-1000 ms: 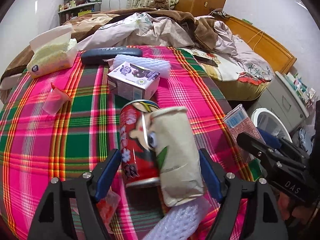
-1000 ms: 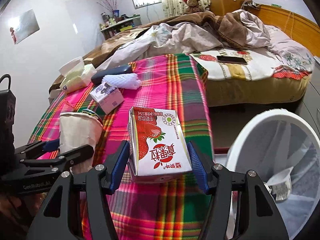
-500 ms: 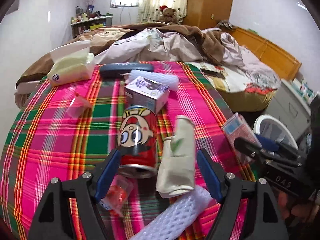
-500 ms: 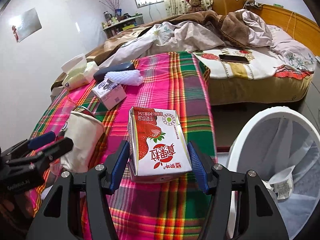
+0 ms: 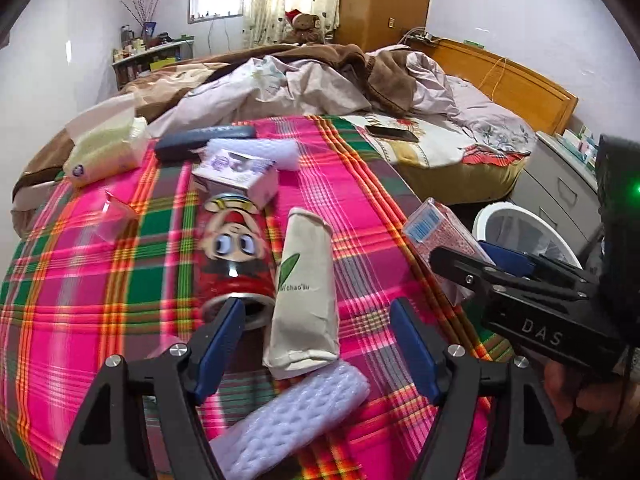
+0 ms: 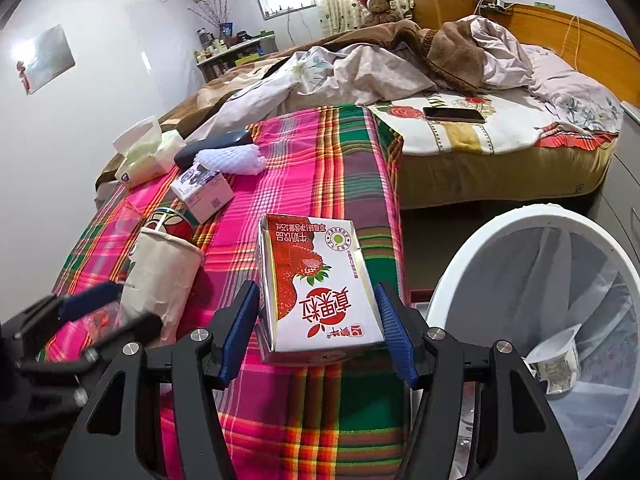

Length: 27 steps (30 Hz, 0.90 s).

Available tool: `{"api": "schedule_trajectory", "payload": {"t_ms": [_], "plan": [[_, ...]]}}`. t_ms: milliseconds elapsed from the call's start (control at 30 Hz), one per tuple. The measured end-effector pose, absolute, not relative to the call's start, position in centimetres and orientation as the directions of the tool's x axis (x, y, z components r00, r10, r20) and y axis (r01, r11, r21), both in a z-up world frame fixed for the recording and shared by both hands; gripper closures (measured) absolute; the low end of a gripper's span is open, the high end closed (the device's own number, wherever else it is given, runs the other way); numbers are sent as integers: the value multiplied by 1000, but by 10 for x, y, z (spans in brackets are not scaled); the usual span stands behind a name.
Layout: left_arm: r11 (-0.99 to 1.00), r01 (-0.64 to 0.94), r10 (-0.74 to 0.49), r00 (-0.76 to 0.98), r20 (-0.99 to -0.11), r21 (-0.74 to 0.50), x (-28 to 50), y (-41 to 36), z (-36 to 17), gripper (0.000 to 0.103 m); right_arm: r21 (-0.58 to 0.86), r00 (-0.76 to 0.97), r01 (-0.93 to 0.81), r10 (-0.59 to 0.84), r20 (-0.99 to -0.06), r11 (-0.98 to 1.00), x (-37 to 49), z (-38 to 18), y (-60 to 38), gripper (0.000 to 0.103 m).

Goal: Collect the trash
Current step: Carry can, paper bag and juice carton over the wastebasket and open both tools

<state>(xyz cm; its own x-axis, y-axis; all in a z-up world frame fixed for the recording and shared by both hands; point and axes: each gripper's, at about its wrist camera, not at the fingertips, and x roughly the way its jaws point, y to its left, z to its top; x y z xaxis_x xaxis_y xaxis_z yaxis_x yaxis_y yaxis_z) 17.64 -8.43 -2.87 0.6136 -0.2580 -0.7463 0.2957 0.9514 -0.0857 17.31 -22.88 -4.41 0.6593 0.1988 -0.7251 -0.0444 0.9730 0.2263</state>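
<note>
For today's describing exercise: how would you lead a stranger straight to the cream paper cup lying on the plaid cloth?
Start at the pink-and-green plaid cloth spread in front of the unmade bed. Near its front edge a red cartoon-printed drink can lies on its side. The cream paper cup lies touching the can's right side, the only plain, pale thing there, marked with a small green leaf.

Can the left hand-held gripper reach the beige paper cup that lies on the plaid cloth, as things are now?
Probably yes. The beige paper cup lies just ahead of the left hand-held gripper, whose jaws, just closing a little, stand open. Only the red can lies close beside it and may crowd one finger.
</note>
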Motion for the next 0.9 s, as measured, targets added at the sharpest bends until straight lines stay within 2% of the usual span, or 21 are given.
{"api": "schedule_trajectory", "payload": {"t_ms": [300,433,500,700,900], "plan": [[958,274,-236,593,-769,-83,195,-92,-45,27,218,661,-33,185,-727,975,170,-45,-237,42],[953,295,-230,565,-792,-66,202,-104,-54,38,220,662,-24,181,-728,975,170,-45,-240,42],[949,298,-260,539,-801,-107,205,-105,-57,45,216,661,-22,177,-730,976,169,-45,-241,42],[947,301,-267,547,-793,-112,200,-105,-54,54,212,663,-18,170,-729,977,166,-43,-243,42],[947,299,-280,575,-769,-122,191,-100,-42,55,215,673,-19,171,-719,976,160,-39,-243,42]]}}
